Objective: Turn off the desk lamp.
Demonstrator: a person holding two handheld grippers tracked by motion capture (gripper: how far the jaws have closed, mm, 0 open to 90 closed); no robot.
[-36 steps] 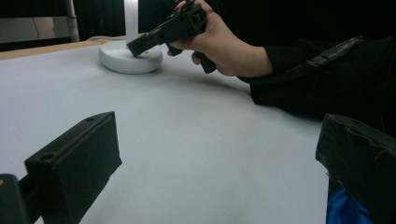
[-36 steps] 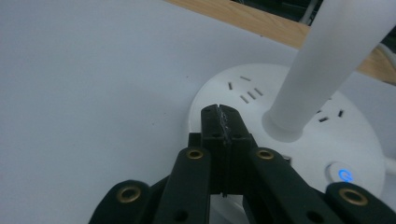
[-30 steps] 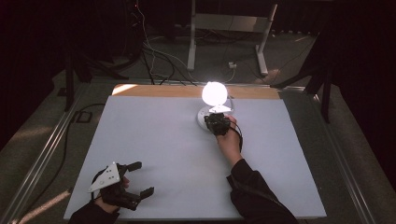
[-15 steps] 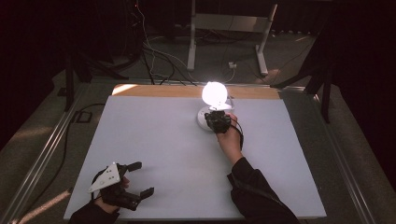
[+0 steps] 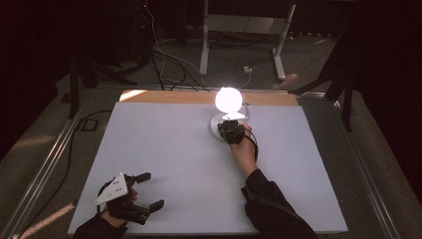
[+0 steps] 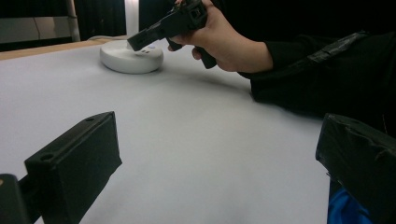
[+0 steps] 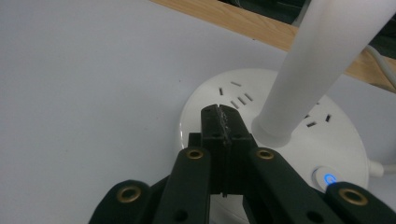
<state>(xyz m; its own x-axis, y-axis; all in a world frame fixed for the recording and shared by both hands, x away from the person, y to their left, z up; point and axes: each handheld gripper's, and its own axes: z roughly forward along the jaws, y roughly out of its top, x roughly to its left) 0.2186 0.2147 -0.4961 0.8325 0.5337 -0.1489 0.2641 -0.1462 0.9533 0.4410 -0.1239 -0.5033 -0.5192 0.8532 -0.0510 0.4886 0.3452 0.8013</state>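
Observation:
A white desk lamp stands at the far middle of the table, its round head [image 5: 229, 99] glowing. Its flat round base [image 5: 216, 127] [image 7: 210, 98] [image 6: 122, 59] has socket slots, a white stem [image 7: 317, 60] and a blue-lit button [image 7: 329, 178]. My right gripper [image 5: 227, 125] [image 7: 219, 116] is shut with nothing in it. Its tips press on or hover just over the base, left of the stem. The left gripper view shows it from the side [image 6: 136, 43], held in a hand. My left gripper [image 5: 152, 190] [image 6: 215, 154] rests open at the near left corner, jaws wide apart.
The white tabletop [image 5: 164, 149] has a wooden strip [image 5: 169, 97] along its far edge. A cord [image 7: 380, 168] leaves the lamp base on the right. Cables and stand legs [image 5: 204, 45] lie on the floor beyond the table.

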